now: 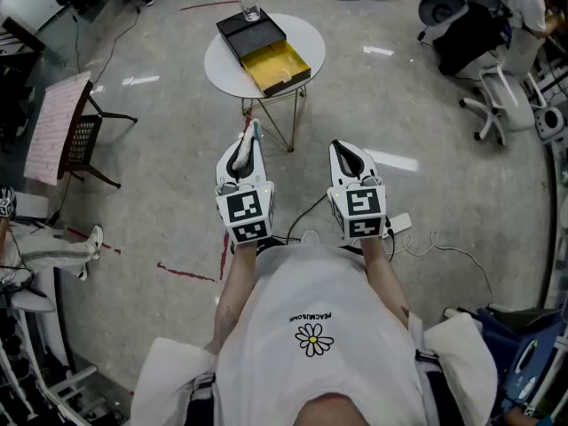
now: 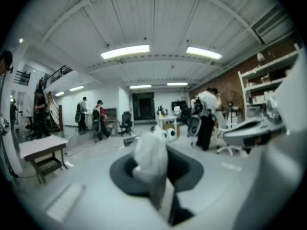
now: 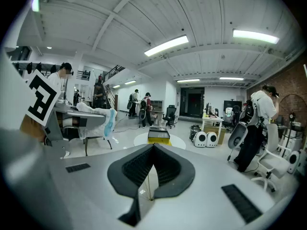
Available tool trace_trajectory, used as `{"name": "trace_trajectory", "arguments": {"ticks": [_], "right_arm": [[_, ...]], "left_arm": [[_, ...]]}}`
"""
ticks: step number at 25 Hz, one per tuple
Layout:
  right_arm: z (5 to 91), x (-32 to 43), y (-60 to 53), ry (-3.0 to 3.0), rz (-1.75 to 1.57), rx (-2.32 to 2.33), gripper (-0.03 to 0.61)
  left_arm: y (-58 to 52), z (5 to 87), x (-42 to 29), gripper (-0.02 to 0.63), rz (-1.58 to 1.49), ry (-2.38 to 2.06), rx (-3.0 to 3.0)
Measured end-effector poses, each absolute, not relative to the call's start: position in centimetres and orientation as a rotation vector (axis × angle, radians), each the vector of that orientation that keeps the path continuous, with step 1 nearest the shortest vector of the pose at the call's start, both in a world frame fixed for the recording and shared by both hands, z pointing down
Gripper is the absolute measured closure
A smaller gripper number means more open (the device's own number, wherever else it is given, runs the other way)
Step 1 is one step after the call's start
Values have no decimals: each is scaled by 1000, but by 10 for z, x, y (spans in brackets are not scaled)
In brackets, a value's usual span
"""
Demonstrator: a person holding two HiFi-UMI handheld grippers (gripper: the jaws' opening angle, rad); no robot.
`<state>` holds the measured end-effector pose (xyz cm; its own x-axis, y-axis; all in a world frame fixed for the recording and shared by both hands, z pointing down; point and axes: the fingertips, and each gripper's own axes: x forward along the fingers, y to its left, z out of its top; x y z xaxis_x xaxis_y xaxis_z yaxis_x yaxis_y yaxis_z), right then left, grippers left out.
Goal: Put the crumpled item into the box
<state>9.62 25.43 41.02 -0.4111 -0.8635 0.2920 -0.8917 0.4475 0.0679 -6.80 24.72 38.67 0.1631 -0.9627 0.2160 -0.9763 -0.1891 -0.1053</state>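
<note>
Just past the person's white shirt, the left gripper is clamped on the crumpled item — seemingly by one blurred fold. The right gripper is closed and empty. The box reaches the round table's near edge, well apart — a slight pinch could drop the item on the way.

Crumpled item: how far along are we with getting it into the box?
Done: the pickup. The left gripper is shut on the white crumpled item. In hand: the carry, with both grippers held short of the round table. Left: reach the open, yellow-lined box on it and release the item inside. The right gripper is shut and empty.
</note>
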Motion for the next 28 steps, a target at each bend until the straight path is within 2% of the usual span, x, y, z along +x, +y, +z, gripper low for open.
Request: {"name": "trace_trajectory", "arguments": {"ticks": [11, 18, 28], "right_arm": [[420, 83, 259, -2434, 149, 1428, 580], [423, 81, 255, -2485, 259, 1469, 580], [431, 101, 190, -2401, 284, 1554, 578]], "left_arm": [[249, 389, -66, 563, 375, -1953, 2348], [253, 399, -91, 563, 392, -1984, 2284], [170, 390, -96, 563, 323, -1973, 2332]]}}
